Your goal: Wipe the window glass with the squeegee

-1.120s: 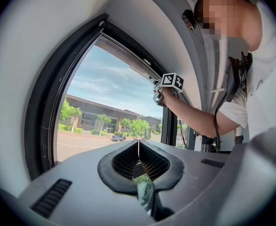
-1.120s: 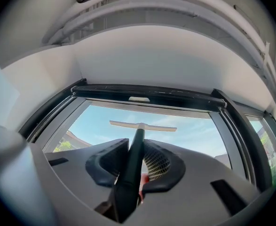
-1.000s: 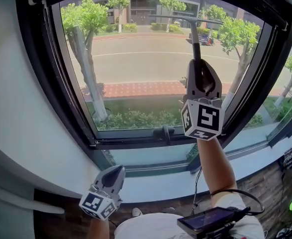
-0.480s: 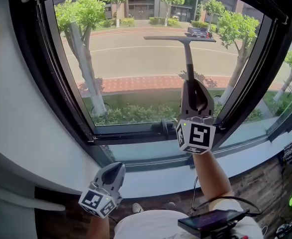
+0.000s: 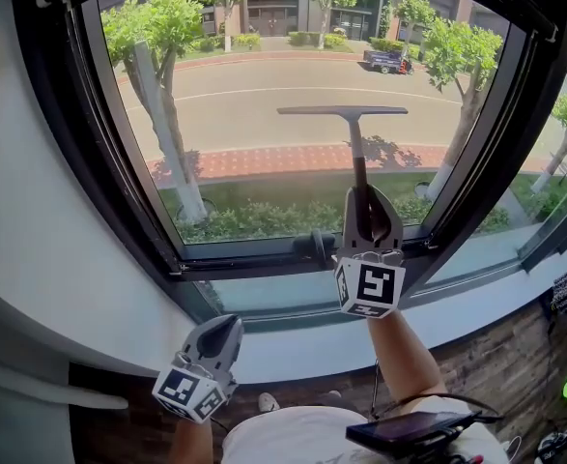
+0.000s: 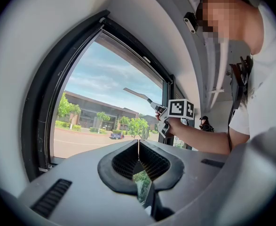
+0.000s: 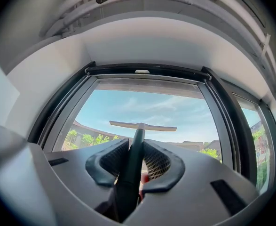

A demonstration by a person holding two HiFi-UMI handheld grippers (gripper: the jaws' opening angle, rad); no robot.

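A black squeegee (image 5: 354, 143) stands upright against the window glass (image 5: 254, 133), its flat blade (image 5: 342, 111) level at mid-pane. My right gripper (image 5: 367, 209) is shut on the squeegee's handle, just above the lower window frame. In the right gripper view the handle (image 7: 132, 168) runs up between the jaws to the blade (image 7: 143, 125). My left gripper (image 5: 219, 336) hangs low at the left, below the sill, shut with nothing in it. From the left gripper view I see the squeegee (image 6: 138, 95) held up in the right gripper (image 6: 162, 111).
A thick black frame (image 5: 264, 264) rings the pane, with a handle knob (image 5: 319, 250) at its lower middle. A white sill (image 5: 293, 356) runs below. A second pane (image 5: 553, 162) lies to the right. A person stands in the background (image 6: 204, 123).
The right gripper has drawn the squeegee down the glass, from near the top of the pane to the middle. The left gripper has stayed put.
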